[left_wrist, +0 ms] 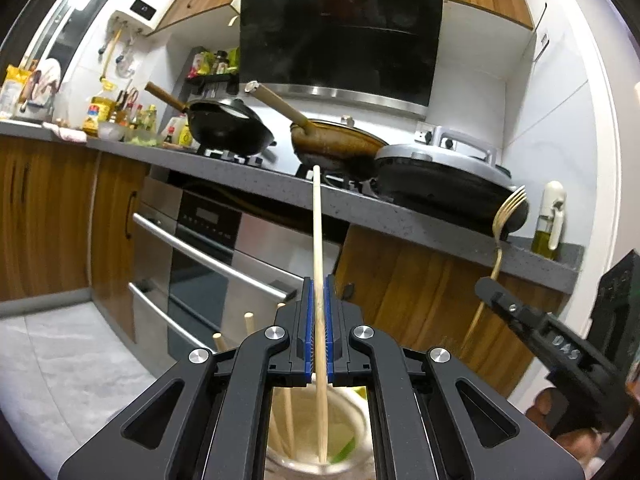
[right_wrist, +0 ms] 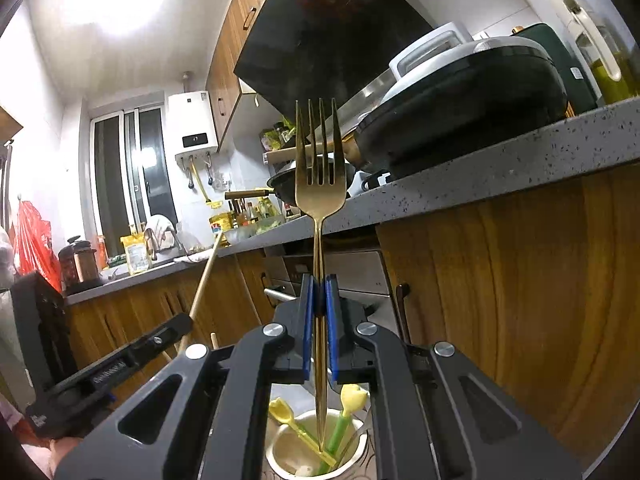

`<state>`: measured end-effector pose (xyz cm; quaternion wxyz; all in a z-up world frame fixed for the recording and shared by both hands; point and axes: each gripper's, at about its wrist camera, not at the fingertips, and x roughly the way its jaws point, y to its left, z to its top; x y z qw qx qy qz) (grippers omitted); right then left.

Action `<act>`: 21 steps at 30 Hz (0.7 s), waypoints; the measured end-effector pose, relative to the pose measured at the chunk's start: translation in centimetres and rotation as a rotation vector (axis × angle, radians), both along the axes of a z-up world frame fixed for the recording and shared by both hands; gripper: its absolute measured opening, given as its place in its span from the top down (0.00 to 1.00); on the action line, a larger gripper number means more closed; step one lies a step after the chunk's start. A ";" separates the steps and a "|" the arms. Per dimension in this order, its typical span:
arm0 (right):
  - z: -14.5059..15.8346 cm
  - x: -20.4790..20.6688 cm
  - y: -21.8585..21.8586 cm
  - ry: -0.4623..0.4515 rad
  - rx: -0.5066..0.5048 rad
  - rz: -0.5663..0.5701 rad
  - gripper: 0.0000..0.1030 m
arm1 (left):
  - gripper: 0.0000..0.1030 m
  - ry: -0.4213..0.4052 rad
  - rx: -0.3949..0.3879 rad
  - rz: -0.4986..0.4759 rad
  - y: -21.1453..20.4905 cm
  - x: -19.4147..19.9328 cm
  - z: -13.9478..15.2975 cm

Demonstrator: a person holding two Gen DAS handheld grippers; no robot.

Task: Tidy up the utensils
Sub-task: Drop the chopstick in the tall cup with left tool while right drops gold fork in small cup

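Note:
My left gripper point(left_wrist: 319, 280) is shut on a wooden chopstick point(left_wrist: 317, 232) that stands upright, its lower end inside a pale cup point(left_wrist: 352, 412) below the jaws. More chopsticks point(left_wrist: 250, 322) stick up beside it. My right gripper point(right_wrist: 319, 280) is shut on the handle of a gold fork point(right_wrist: 320, 184), tines up, its lower end over a white cup point(right_wrist: 280, 452) holding yellow-and-green tulip-shaped utensils point(right_wrist: 352, 398). The right gripper with the fork point(left_wrist: 506, 216) shows at the right of the left wrist view. The left gripper point(right_wrist: 176, 326) shows at lower left of the right wrist view.
A grey kitchen counter point(left_wrist: 400, 216) runs across at fork height, bearing a black wok point(left_wrist: 228, 128), a brown pan point(left_wrist: 336, 144), a covered electric pan point(left_wrist: 448, 168) and an oil bottle point(left_wrist: 550, 224). Wooden cabinets and a steel oven point(left_wrist: 208, 264) stand below. A range hood point(left_wrist: 340, 32) hangs above.

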<state>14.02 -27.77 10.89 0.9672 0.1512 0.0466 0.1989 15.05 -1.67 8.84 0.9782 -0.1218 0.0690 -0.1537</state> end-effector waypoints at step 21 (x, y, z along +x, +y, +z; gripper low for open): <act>-3.2 1.0 2.9 0.185 -0.196 0.083 0.94 | 0.95 0.007 0.119 -0.009 -0.9 -3.4 -3.0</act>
